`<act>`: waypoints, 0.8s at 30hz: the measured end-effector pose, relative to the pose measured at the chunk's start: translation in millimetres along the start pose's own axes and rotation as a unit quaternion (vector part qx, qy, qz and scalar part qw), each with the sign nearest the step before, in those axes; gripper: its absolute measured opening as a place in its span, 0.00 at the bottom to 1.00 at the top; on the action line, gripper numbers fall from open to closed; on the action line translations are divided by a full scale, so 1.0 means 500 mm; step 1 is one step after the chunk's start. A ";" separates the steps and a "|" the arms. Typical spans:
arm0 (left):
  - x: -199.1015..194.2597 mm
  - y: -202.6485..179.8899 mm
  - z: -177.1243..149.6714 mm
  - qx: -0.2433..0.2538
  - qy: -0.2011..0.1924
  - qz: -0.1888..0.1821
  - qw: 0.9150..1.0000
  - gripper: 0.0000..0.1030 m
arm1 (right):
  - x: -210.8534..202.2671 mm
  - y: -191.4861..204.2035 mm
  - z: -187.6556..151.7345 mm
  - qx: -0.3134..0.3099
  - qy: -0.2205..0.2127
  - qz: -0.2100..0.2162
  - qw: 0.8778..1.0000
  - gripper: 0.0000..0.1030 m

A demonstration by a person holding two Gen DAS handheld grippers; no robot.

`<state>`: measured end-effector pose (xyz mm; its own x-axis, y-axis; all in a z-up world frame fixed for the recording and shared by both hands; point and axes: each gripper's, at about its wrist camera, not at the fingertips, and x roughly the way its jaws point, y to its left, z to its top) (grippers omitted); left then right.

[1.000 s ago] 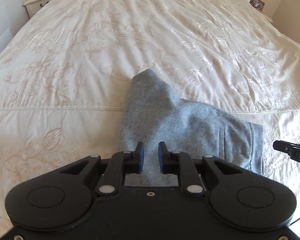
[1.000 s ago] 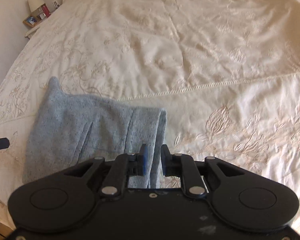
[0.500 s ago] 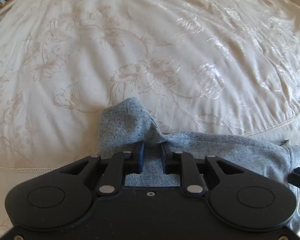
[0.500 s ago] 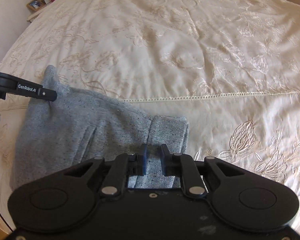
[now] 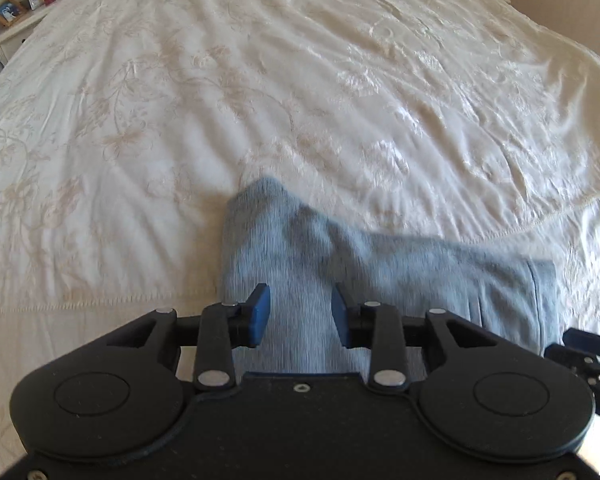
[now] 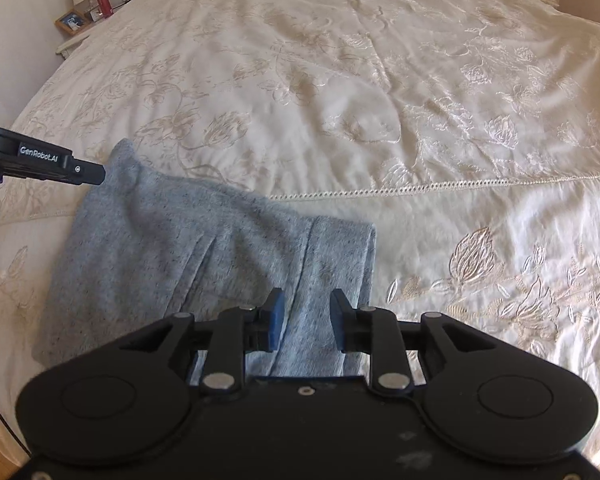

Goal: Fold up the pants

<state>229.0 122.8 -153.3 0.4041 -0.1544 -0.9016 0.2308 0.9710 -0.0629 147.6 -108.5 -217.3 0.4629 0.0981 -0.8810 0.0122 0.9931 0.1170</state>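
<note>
The grey pants lie folded in a small stack on the cream bedspread. My left gripper is open over the stack's left part, its blue pads apart with cloth showing between them, not pinched. In the right wrist view the pants lie near the bed's front edge, waistband end to the right. My right gripper is open over the waistband end. The left gripper's finger shows at the pants' far left corner.
The embroidered bedspread stretches far beyond the pants. A nightstand with picture frames and a red bottle stands at the far left. The right gripper's edge shows at the lower right of the left wrist view.
Both grippers were shut on the pants and have opened, letting go of the cloth. The folded stack now lies flat on the bed, and both grippers have pulled back a little.
</note>
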 end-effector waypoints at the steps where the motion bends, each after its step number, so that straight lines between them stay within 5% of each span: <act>1: -0.001 -0.003 -0.031 0.003 0.014 0.002 1.000 0.42 | 0.004 0.003 -0.017 -0.003 0.011 -0.003 1.000 0.33; 4: 0.017 -0.016 -0.116 0.014 0.067 0.005 0.998 0.43 | 0.016 0.002 -0.056 0.008 0.015 0.002 1.000 0.36; 7: 0.013 -0.026 -0.167 0.020 0.050 0.021 0.998 0.44 | 0.012 -0.007 -0.068 0.021 0.013 0.009 1.000 0.43; 17: 0.007 0.021 -0.098 0.016 0.010 0.033 0.999 0.47 | 0.035 -0.065 -0.019 0.075 0.026 0.035 0.996 0.46; 24: 0.083 0.056 -0.089 0.008 0.052 0.004 0.999 0.59 | 0.097 -0.129 -0.013 0.169 0.063 0.077 0.981 0.54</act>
<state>212.6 151.9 -211.5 0.3118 -0.1251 -0.9419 0.2414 0.9692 -0.0489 163.6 -167.6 -270.8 0.3686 0.2745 -0.8881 0.2532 0.8896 0.3800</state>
